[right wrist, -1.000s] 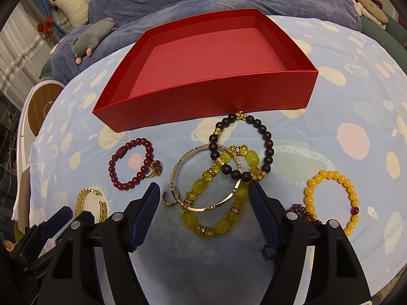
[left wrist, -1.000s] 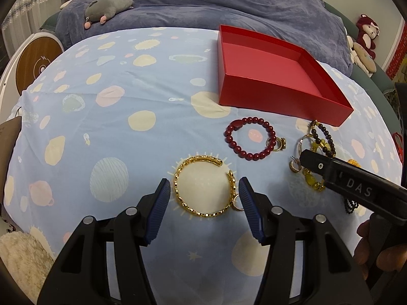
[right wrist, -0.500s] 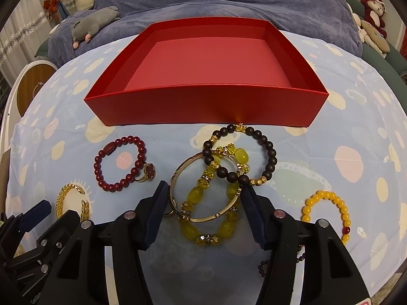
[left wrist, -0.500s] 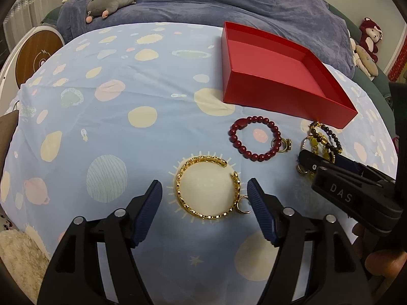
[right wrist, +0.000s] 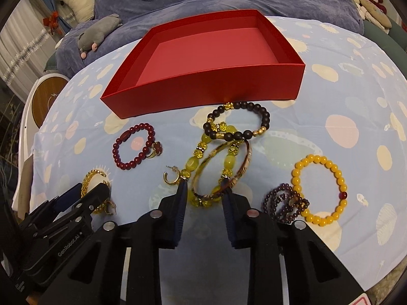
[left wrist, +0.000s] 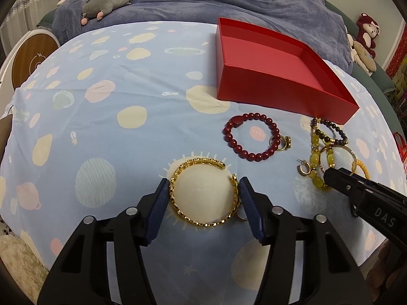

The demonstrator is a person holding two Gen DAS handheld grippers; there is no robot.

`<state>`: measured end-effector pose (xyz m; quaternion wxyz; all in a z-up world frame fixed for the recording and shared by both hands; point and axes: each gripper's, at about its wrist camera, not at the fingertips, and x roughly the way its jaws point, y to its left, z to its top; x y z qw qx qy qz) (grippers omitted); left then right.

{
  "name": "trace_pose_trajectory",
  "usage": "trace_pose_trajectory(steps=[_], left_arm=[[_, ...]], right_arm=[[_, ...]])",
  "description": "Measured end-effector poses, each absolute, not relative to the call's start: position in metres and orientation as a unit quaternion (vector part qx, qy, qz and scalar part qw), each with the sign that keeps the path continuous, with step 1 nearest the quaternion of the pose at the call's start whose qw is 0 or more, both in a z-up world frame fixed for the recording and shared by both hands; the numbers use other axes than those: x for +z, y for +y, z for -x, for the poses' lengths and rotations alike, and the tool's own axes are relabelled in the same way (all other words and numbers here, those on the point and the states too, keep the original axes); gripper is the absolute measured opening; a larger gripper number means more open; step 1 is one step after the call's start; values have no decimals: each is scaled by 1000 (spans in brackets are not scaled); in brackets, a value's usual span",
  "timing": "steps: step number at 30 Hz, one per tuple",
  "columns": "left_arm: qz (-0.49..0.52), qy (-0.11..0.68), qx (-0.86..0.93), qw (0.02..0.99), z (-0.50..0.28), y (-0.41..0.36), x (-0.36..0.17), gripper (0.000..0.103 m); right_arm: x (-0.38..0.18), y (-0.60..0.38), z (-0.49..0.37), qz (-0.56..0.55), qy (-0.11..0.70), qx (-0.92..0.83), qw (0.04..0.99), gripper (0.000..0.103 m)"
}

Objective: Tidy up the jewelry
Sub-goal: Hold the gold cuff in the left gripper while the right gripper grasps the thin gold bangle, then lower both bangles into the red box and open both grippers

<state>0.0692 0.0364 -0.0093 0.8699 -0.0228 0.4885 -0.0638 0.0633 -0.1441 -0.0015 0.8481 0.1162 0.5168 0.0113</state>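
Both grippers' jaws have just been closing. Lying empty on the cloth [left wrist: 106, 117], the red box [right wrist: 203, 89] is holding nothing. The left gripper [left wrist: 204, 190] is squeezing the gold chain bangle [left wrist: 203, 193] at both sides. The right gripper [right wrist: 204, 192] is narrowing onto the tilted gold bangle [right wrist: 223, 167] and yellow bead bracelet [right wrist: 193, 164]. Only the right view is showing the orange bracelet [right wrist: 319, 188] and purple beads [right wrist: 282, 203].

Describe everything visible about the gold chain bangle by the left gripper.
The gold chain bangle is an open cuff of woven, shiny gold-coloured links with a gap facing the red box. It lies flat on the spotted blue cloth, over a pale sun print. The left gripper brackets it, pads at both outer edges. A small ring lies against its near-right side.
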Motion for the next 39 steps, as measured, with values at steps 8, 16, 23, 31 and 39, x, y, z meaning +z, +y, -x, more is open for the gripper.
trace_pose_trajectory(steps=[8,16,23,31,39], left_arm=[[19,489,-67,869,-66,34,-9,53],[15,489,-68,870,-66,32,-10,54],[14,488,-71,870,-65,31,-10,53],[17,489,-82,868,-64,27,-8,53],[31,485,-91,869,-59,26,5,53]], right_arm=[[-1,-145,-55,-80,510,-6,857,53],[-6,-143,-70,-37,499,-21,865,64],[-11,-157,-73,-49,505,-24,861,53],[-3,-162,-66,-69,497,-16,865,53],[19,-156,-47,-92,483,16,871,53]])
